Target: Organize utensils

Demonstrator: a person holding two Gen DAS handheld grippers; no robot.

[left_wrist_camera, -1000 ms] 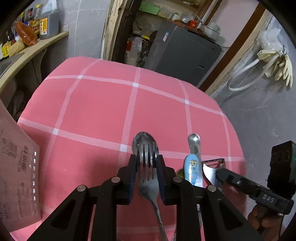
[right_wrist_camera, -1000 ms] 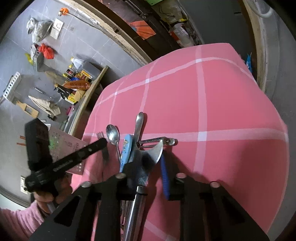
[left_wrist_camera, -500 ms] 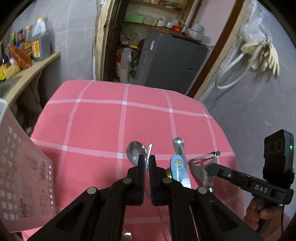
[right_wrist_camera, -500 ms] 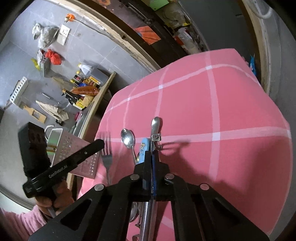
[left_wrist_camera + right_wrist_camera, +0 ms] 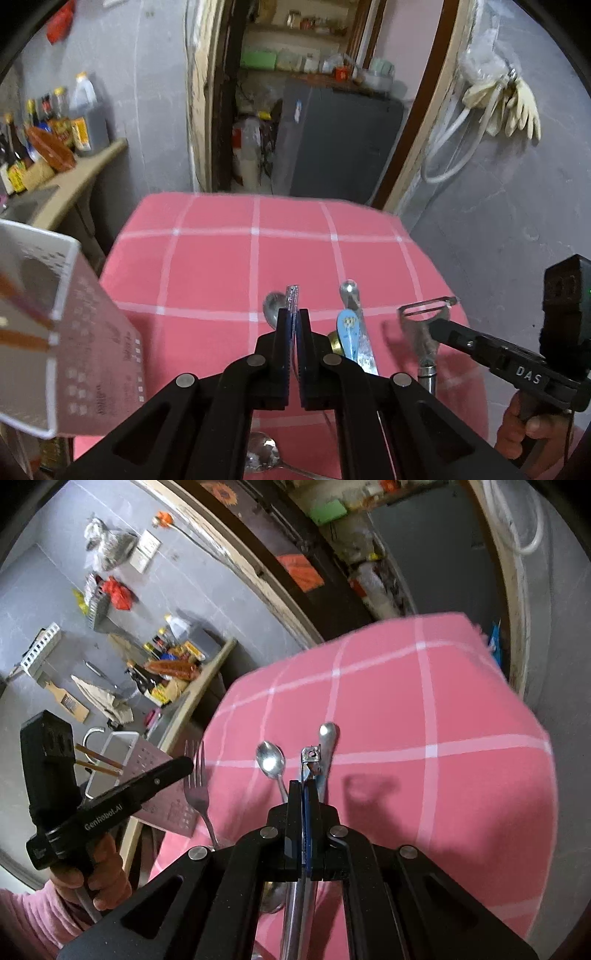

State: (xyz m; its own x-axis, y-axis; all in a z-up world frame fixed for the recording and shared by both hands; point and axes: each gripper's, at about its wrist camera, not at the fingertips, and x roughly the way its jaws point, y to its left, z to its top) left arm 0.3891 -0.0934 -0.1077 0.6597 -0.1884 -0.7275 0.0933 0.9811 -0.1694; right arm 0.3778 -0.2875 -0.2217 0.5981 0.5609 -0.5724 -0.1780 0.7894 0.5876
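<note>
pink checked cloth [image 5: 207, 266]; left gripper [image 5: 293, 328] clamps fork [image 5: 291, 299] tines-forward, right gripper [image 5: 304, 794] clamps peeler [image 5: 310, 760] blade-forward.

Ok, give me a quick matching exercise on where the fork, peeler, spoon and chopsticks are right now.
Things:
1. fork
2. peeler
3. spoon
4. chopsticks

Places:
A. lying on the cloth
B. clamped in the right gripper
C. standing in the basket
D. clamped in the left gripper

Pairs: 1-D, 2-B, 3-A, 4-C
</note>
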